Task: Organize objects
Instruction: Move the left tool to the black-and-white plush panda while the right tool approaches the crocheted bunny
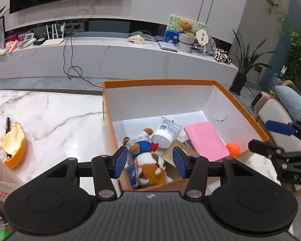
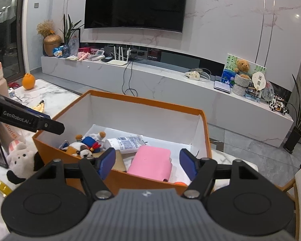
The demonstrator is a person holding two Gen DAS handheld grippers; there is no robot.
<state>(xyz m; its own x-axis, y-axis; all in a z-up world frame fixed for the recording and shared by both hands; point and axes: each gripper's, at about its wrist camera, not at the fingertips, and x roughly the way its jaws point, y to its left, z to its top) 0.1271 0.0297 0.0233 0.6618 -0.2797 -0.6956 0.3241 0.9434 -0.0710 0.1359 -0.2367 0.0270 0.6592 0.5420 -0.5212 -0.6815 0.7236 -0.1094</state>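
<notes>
An orange box (image 1: 158,82) with white inner walls stands on the marble table; it also shows in the right wrist view (image 2: 150,102). Inside lie a plush dog in blue (image 1: 150,164), a white tube (image 1: 166,130), a pink case (image 1: 205,140), an orange ball (image 1: 233,149) and a brown card. My left gripper (image 1: 150,161) is open and empty above the box's near left corner. My right gripper (image 2: 147,163) is open and empty above the box's near edge, over the pink case (image 2: 150,163).
An orange peel (image 1: 14,142) and a pen lie on the table to the left. A white plush (image 2: 20,160), a banana (image 2: 1,186), a whole orange (image 2: 28,81) and a pink bottle stand left of the box. A chair (image 1: 281,116) stands to the right.
</notes>
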